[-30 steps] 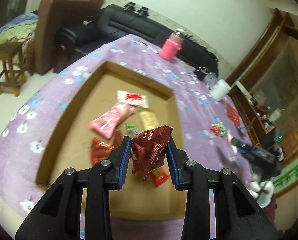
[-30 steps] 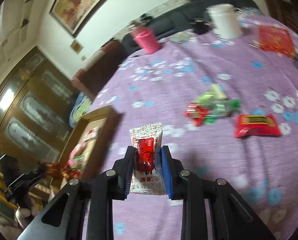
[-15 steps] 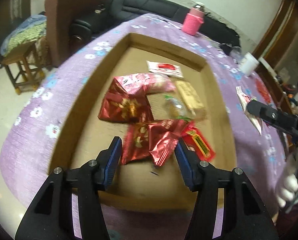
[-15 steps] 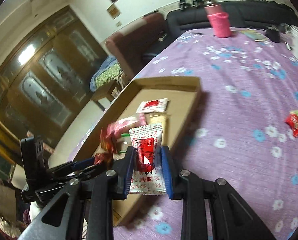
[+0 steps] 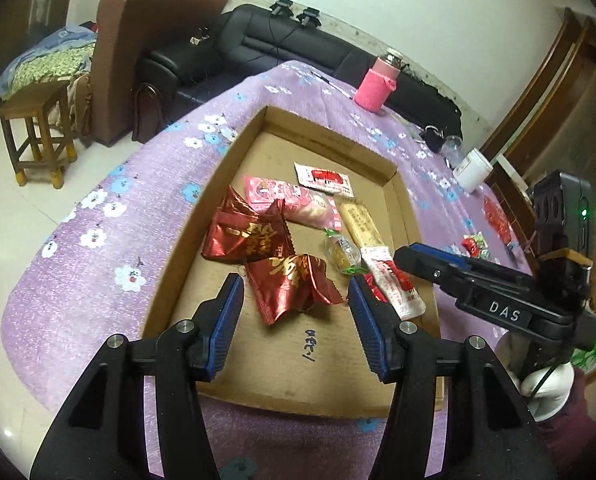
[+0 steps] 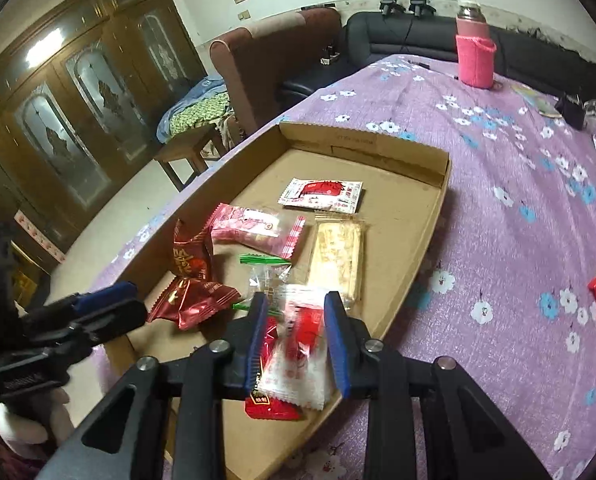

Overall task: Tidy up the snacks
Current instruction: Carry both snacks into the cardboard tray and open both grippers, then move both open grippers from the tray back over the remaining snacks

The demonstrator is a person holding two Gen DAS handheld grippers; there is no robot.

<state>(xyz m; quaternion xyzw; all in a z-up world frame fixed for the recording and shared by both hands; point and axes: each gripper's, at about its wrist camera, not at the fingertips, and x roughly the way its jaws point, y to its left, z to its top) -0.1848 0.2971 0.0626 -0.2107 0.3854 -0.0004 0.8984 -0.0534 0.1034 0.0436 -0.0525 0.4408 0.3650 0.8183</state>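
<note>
Left wrist view: we see our left gripper (image 5: 294, 312) with jaws parted and empty above the cardboard tray (image 5: 226, 168), a dark red packet (image 5: 294, 284) lying loose between them.

Right wrist view: our right gripper (image 6: 296, 334), jaws just easing apart, frames a blurred white-and-red sachet (image 6: 298, 356) over the tray's near corner; whether they still grip it, we cannot tell.

Round table draped in a purple cloth with white and blue flowers (image 5: 98, 292); directly on it, a shallow cardboard tray (image 5: 202, 216) of snacks, a bottle in a pink sleeve (image 5: 378, 88) near the far edge, a white cup (image 5: 474, 170), and loose red and green sweets (image 5: 476, 245) right of the tray
</note>
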